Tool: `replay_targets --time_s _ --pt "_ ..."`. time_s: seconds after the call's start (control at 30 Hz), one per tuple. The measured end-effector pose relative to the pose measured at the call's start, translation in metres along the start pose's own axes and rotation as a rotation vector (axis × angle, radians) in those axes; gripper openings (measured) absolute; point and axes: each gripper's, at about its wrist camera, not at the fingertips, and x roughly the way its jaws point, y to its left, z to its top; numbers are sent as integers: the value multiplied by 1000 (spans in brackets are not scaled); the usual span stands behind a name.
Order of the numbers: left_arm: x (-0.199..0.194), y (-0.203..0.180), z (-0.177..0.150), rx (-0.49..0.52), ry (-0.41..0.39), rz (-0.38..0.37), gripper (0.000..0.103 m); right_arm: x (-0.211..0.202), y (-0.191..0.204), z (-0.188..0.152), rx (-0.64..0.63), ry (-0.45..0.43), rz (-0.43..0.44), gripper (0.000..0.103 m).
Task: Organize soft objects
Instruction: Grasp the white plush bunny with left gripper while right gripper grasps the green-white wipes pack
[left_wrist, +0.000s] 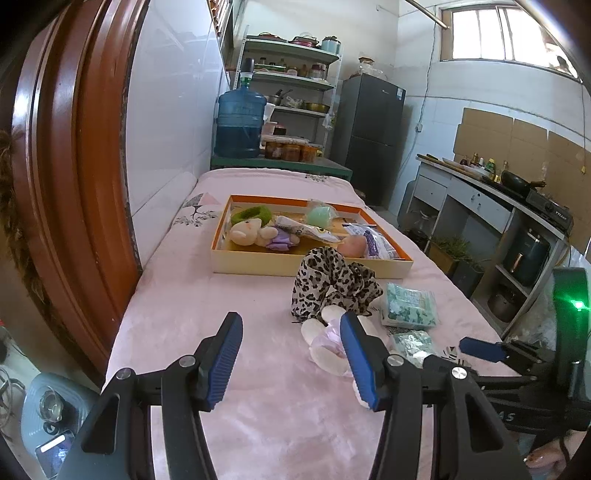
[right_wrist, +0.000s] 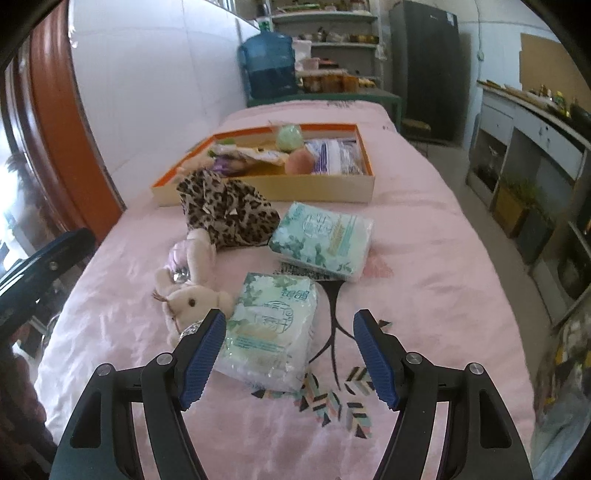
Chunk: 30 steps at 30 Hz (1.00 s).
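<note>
On the pink bedspread lie a leopard-print scrunchie (left_wrist: 332, 286) (right_wrist: 227, 210), a pink plush rabbit (left_wrist: 325, 341) (right_wrist: 188, 284) and two green tissue packs, one far (left_wrist: 410, 304) (right_wrist: 323, 236) and one near (right_wrist: 269, 328) (left_wrist: 412, 343). Behind them stands an orange-rimmed box (left_wrist: 258, 260) (right_wrist: 321, 188) holding a plush doll (left_wrist: 255, 232), a green band, packets and a peach ball. My left gripper (left_wrist: 291, 362) is open and empty, just left of the rabbit. My right gripper (right_wrist: 290, 354) is open, with the near tissue pack lying between its fingers' tips.
A white tiled wall (left_wrist: 166, 122) and a brown door frame (left_wrist: 74, 158) run along the bed's left side. A blue water jug (left_wrist: 240, 122), shelves and a dark fridge (left_wrist: 373, 136) stand behind. A kitchen counter (left_wrist: 491, 199) lies to the right, past the bed's edge.
</note>
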Motion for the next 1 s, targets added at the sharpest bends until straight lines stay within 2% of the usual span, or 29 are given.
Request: replay_targets --time_s 0.37,0.57,0.63,0.67,0.7,0.9,1.0 --pt "7 1 -2 -5 19 -16 55 32 10 2 5 82 -18 73" --pt "21 -7 -5 -18 76 -78 55 45 11 4 5 112 -13 73" --pt "27 -12 -6 -19 95 -92 55 44 7 4 15 105 7 70" --pt "30 -15 -7 -17 103 -97 55 43 6 3 14 101 15 59" --pt "34 -18 -7 -13 112 -103 55 41 5 2 10 99 16 54" --pt "63 -35 -10 -20 193 -115 55 35 -2 -3 4 93 42 51" --pt "74 -38 -14 -15 215 -81 55 34 -5 -5 13 82 60 51"
